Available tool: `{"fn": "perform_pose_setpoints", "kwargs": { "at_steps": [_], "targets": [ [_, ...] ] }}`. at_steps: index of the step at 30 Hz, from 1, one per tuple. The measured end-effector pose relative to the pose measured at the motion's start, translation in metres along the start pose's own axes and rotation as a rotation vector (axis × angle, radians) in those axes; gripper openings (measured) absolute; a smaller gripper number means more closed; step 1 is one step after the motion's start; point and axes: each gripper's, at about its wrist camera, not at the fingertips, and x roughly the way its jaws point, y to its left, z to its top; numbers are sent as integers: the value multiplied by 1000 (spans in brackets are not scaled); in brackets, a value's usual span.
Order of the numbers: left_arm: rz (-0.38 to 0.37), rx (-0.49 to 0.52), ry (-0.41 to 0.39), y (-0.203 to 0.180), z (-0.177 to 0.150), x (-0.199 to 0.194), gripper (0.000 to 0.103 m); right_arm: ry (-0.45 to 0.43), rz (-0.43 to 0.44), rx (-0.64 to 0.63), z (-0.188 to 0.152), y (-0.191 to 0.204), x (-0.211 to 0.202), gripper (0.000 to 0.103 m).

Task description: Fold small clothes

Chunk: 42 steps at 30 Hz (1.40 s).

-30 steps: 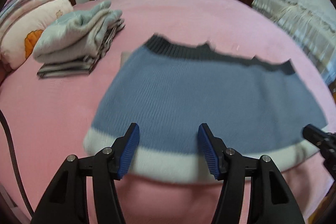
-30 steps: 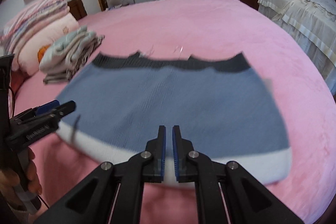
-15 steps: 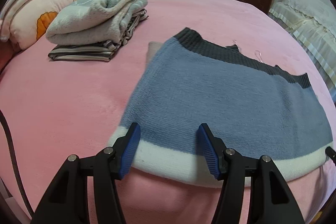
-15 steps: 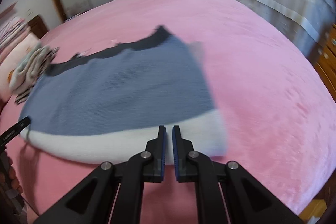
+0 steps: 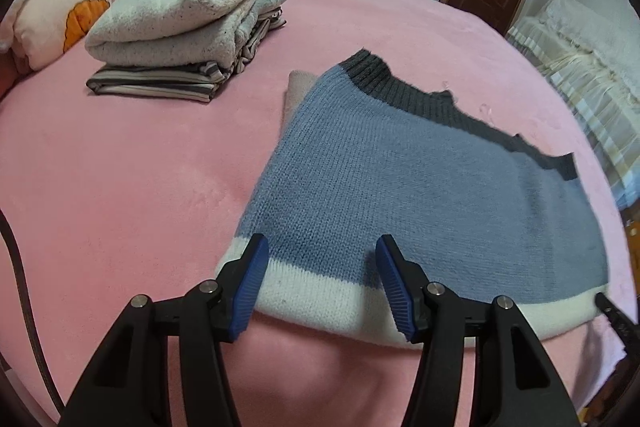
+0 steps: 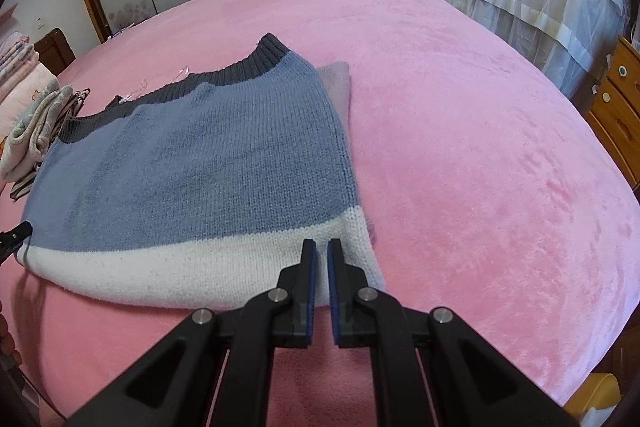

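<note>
Left wrist view: 1 knit sweater (image 5: 404,183), 1 folded stack (image 5: 188,39), L jaws apart, R jaws nearly together, unclamped.

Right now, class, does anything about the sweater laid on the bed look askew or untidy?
Yes. The blue knit sweater lies mostly flat on the pink bedspread, but a pinkish-grey fabric piece pokes out from under its side edge near the dark collar band, breaking the neat outline.
</note>
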Motion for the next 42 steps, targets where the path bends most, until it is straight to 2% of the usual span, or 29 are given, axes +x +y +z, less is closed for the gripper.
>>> {"fn": "perform_pose_setpoints", "kwargs": {
  "at_steps": [1,3,4,6,12,15,19,21,26,33,38,42],
  "targets": [
    [-18,-7,3,1,0,-4,58,0,1,1,0,0,0,6],
    [-62,-28,7,6,1,-13,72,-1,4,6,0,1,-1,6],
    [-65,-33,2,7,1,-18,75,-2,6,9,0,1,-2,6],
    [-58,-32,-14,9,0,-28,82,-7,14,21,0,1,-4,6],
    [-12,-25,-34,20,-6,-55,96,-18,68,42,0,7,-18,6],
    [-32,-54,-3,28,-16,-59,96,-31,93,16,-3,18,-28,6],
    [-131,-170,49,42,-32,-52,96,-37,138,-18,-7,38,-38,6],
    [-155,-206,63,46,-39,-44,96,-41,157,-42,-9,48,-42,6],
    [-184,-224,77,43,-46,-27,92,-61,190,-115,-11,76,-51,6],
    [-320,-273,117,31,-47,3,76,-78,208,-196,-11,103,-52,6],
    [-363,-286,108,24,-44,13,75,-82,203,-230,-12,114,-48,6],
    [-366,-297,106,21,-41,18,75,-80,210,-231,-11,115,-47,6]
  ]
}}
